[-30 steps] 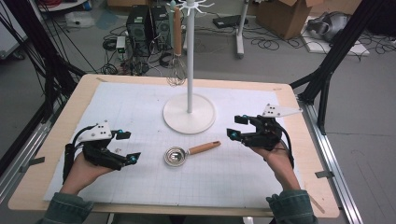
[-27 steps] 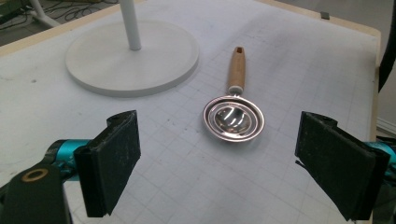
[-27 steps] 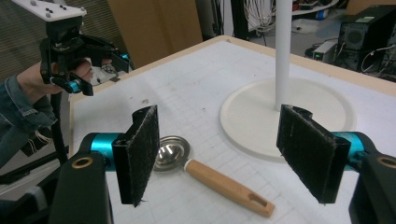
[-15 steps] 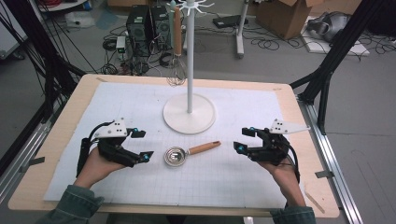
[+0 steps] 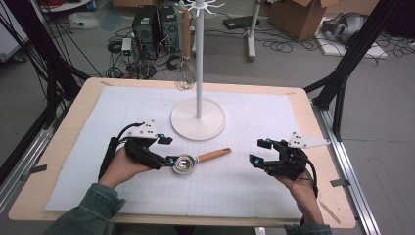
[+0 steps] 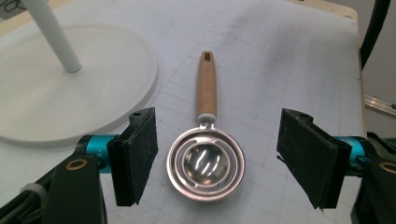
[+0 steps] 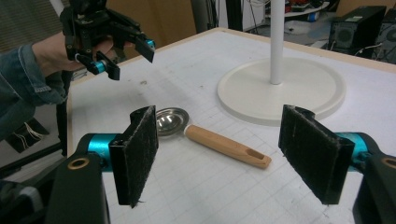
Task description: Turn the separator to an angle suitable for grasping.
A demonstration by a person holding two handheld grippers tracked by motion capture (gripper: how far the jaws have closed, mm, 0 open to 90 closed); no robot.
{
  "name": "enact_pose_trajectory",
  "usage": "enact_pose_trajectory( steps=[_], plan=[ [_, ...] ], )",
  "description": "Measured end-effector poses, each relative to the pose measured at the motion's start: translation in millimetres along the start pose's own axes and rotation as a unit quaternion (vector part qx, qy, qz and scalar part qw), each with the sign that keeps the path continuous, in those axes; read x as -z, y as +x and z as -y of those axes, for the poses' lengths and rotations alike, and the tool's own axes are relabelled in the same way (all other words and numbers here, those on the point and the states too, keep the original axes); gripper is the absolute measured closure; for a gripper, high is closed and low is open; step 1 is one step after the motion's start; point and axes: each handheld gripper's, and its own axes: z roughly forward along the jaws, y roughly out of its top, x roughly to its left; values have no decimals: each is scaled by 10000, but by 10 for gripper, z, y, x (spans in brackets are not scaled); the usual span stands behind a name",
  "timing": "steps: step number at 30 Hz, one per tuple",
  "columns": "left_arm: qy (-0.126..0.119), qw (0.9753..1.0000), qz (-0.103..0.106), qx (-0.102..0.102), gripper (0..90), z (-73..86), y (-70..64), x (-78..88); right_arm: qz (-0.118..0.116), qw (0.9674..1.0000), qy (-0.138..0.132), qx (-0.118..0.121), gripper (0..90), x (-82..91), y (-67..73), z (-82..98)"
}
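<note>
A metal spoon with a round bowl (image 5: 182, 163) and a wooden handle (image 5: 213, 155) lies flat on the white mat, handle pointing right. My left gripper (image 5: 167, 150) sits just left of the bowl, open. Its jaws have just been closing. In the left gripper view the bowl (image 6: 206, 163) shows in the gap of the left gripper (image 6: 223, 161), and the pads (image 6: 135, 161) do not touch it. My right gripper (image 5: 259, 151) stands open to the right of the handle with nothing between its pads. The right gripper view has the right gripper (image 7: 224, 158) facing the handle (image 7: 229, 145) and the left gripper (image 7: 128, 58) hovering beyond the bowl (image 7: 170, 120).
A white stand with a round base (image 5: 198, 119) and a tall pole (image 5: 199, 58) rises behind the spoon. A whisk (image 5: 185, 73) hangs from its top hooks. The wooden table edge (image 5: 195, 221) runs close below both hands. Cables and computer cases lie on the floor beyond.
My left gripper has slid right up to the spoon's bowl, and its jaws have narrowed. My right gripper has drawn back toward the near edge and dropped a little.
</note>
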Motion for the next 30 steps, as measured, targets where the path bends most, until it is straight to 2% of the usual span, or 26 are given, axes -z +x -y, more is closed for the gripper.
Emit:
enact_pose_trajectory(
  steps=[6,9,13,20,23,28,30],
  plan=[
    [119,9999,1,-105,337,-111,-1,-214,-87,9998,118,123,280,17,14,30],
    [144,9998,88,-90,353,-127,5,-323,-61,9998,125,131,279,48,5,44],
    [338,9992,189,-52,389,-124,31,-464,-76,9997,131,170,279,68,-6,65],
    [443,9988,230,10,431,-106,72,-678,-70,9992,340,209,279,30,-7,100],
    [652,9974,299,2,443,-79,79,-779,-47,9992,348,199,279,28,-12,103],
    [839,9962,226,-27,478,-53,88,-891,-48,9992,357,176,278,32,-17,110],
    [844,9961,262,-20,525,-48,91,-923,-24,9994,310,153,278,36,-22,114]
  ],
)
